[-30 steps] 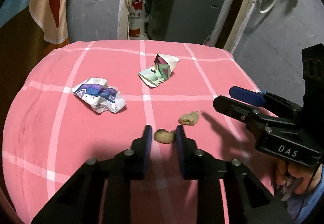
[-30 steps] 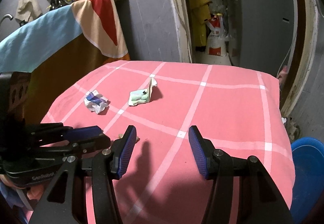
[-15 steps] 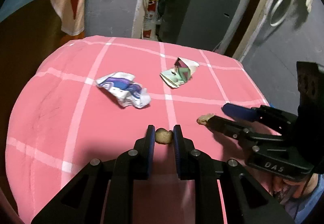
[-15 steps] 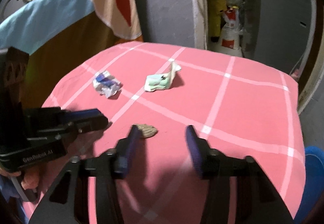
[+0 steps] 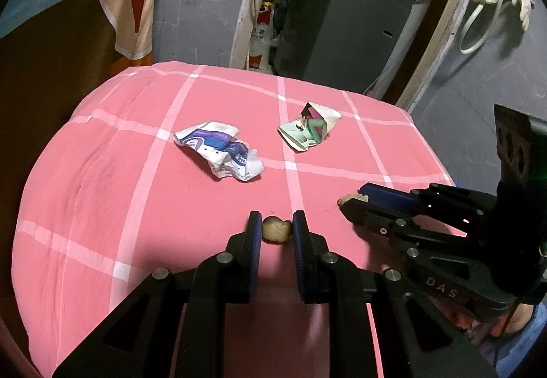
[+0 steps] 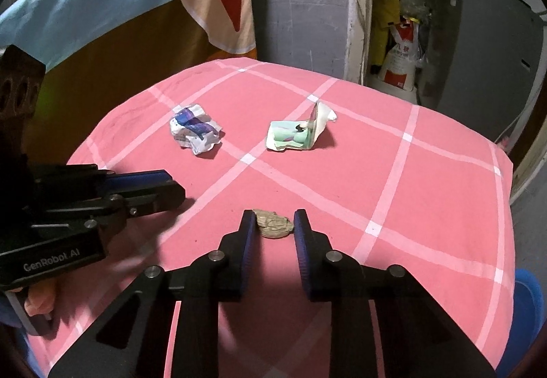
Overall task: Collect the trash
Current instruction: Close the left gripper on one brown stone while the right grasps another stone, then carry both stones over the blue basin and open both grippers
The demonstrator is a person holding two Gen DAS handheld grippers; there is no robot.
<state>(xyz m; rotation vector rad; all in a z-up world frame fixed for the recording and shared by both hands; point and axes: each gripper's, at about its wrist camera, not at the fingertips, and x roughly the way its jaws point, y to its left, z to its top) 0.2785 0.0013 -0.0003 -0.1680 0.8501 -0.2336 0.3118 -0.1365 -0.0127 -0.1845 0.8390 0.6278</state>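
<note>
Tongs both closed on scraps: your left tongs (image 5: 276, 230) pinch the small round tan lump (image 5: 276, 230); your right tongs (image 6: 274, 223), jaws just closing, clamp the flat ridged brown shell-like scrap (image 6: 273, 223). Both sit on the near part of the pink checked bedcover (image 5: 102, 207). Lift straight up, keeping squeeze steady. Left view alone shows the scrap's tip poking past the right tongs; right view alone shows a blue tub (image 6: 528, 302) at far right.
</note>
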